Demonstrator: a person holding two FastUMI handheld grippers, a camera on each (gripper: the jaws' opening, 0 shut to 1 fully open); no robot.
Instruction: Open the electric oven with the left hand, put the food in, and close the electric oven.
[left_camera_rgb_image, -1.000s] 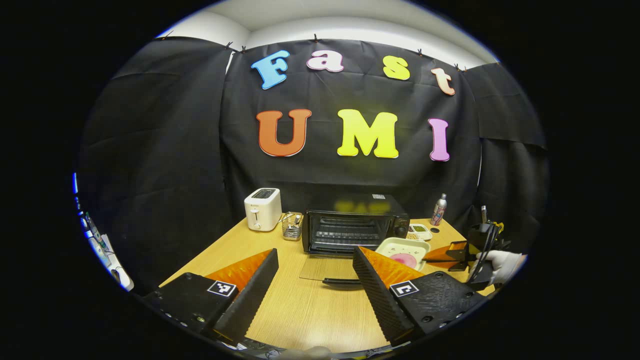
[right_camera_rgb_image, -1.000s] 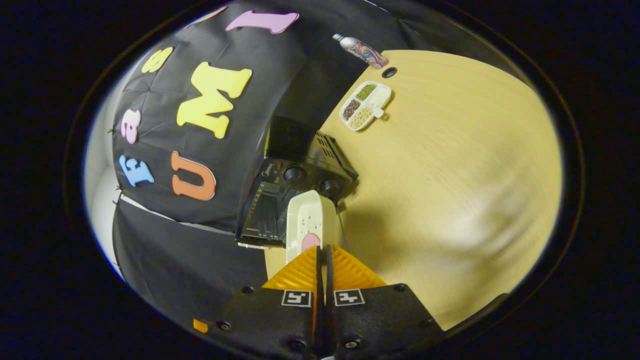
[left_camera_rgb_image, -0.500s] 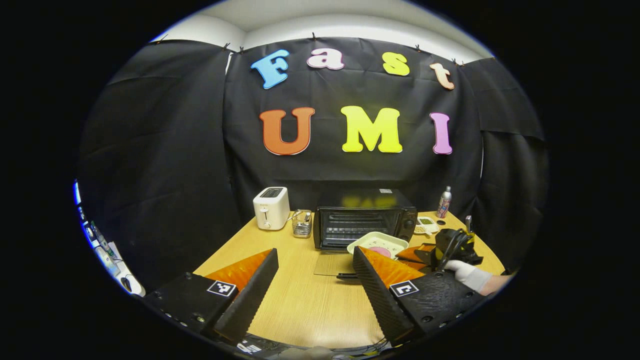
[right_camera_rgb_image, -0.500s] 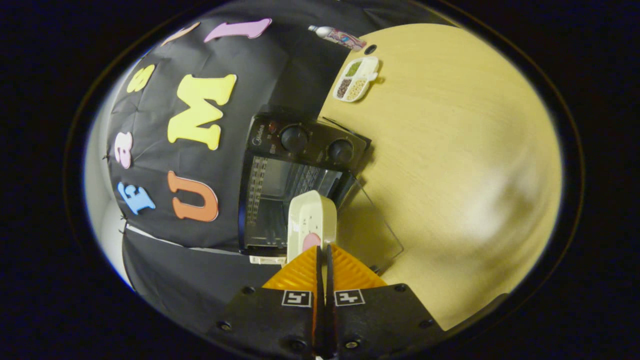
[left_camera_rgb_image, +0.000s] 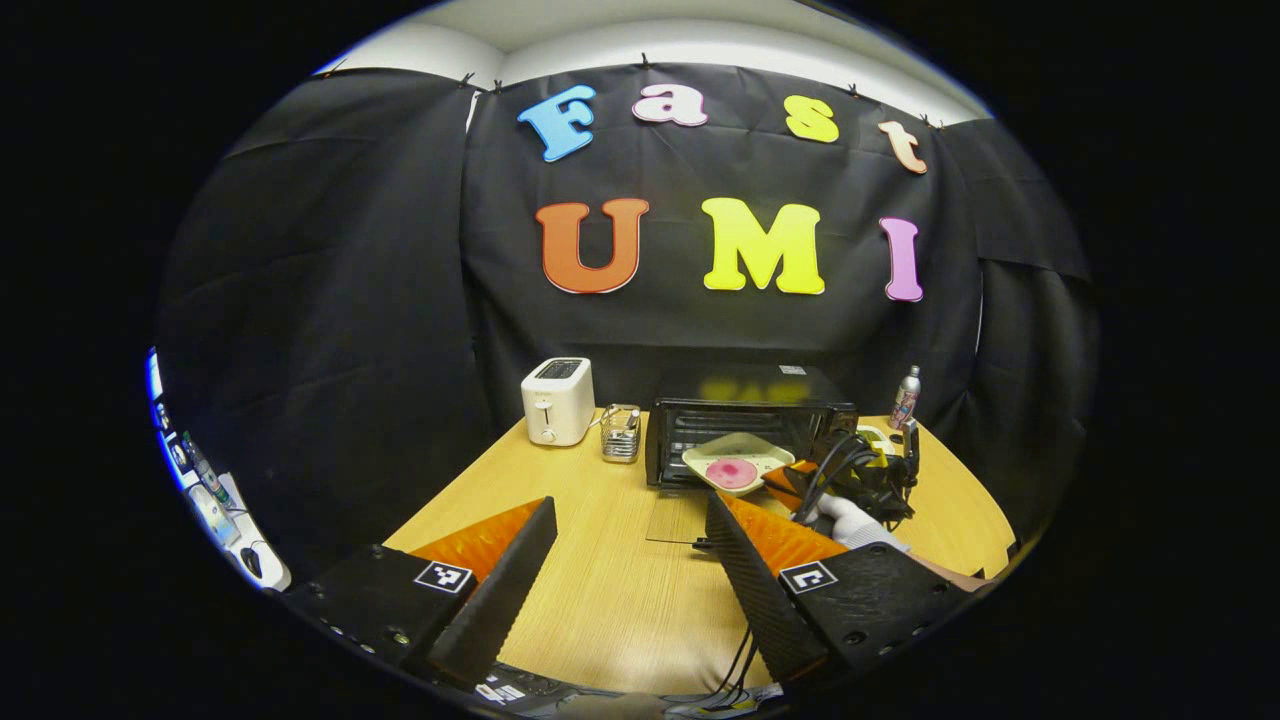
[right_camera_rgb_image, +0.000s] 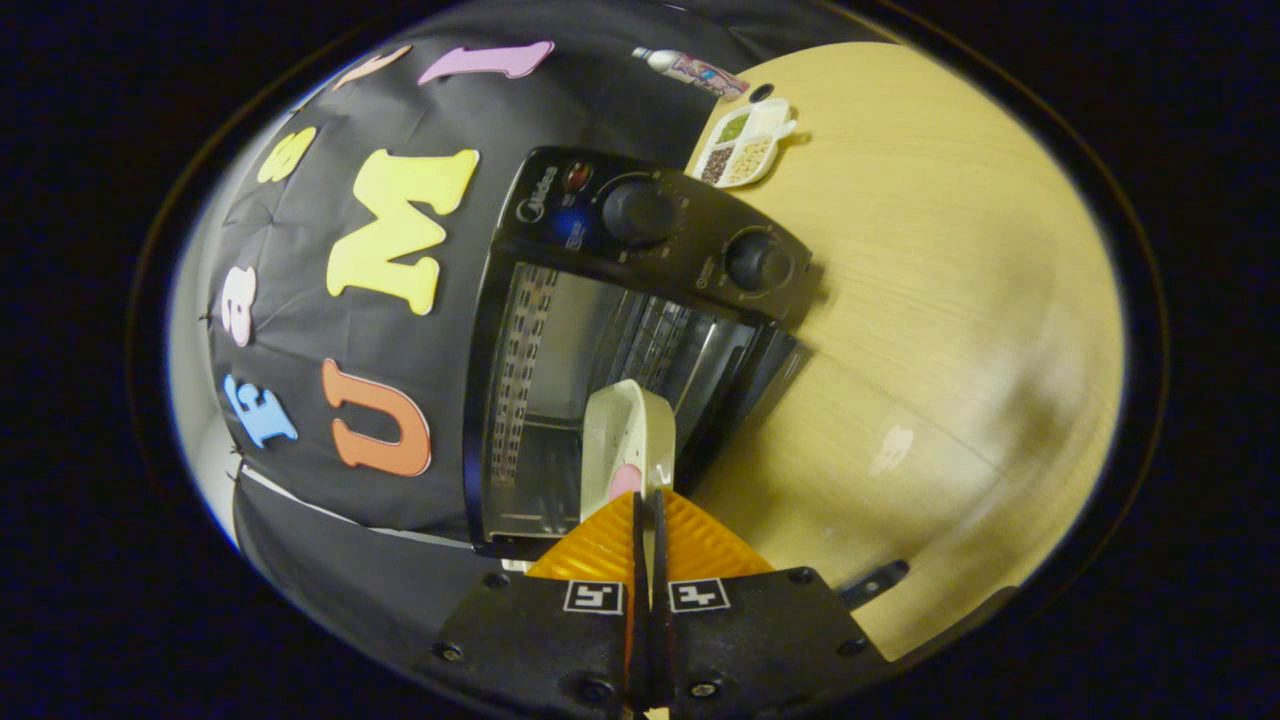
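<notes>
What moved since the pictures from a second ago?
The right gripper, still shut on the tray with the pink food, carried it from beside the oven up to its open mouth. The left gripper stayed open and drew back. The oven door stayed down.

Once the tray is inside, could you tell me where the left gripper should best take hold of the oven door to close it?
Probably the bar handle along the free front edge of the door, which lies flat on the table; come from the front.
</notes>
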